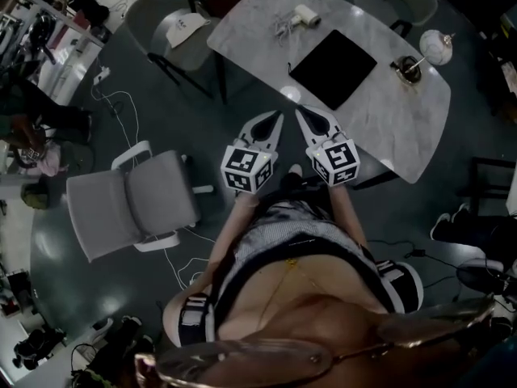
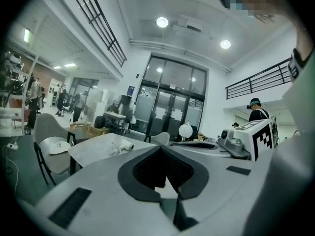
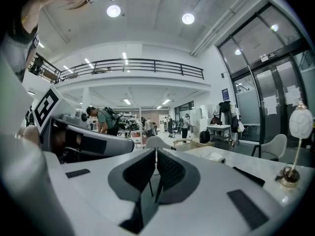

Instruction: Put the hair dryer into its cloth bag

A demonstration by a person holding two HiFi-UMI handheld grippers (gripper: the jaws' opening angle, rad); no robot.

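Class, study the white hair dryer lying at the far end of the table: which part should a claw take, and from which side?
Probably best to take the hair dryer across its short round barrel, which lies on its side. Come from the side toward the black bag, as the bunched cord lies on the other.

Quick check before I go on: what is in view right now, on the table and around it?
table: one, pale marbled grey, ahead of the grippers
hair dryer: one, white, far end of the table, cord bunched beside it
cloth bag: one, black, flat on the middle of the table
lamp: one, white globe on a brassy base, right end of the table
office chair: one, grey, on the floor at left
cap: one, white, on a grey chair left of the table
left gripper: one, grey, shut, empty, near the table's edge
right gripper: one, grey, shut, empty, beside the left
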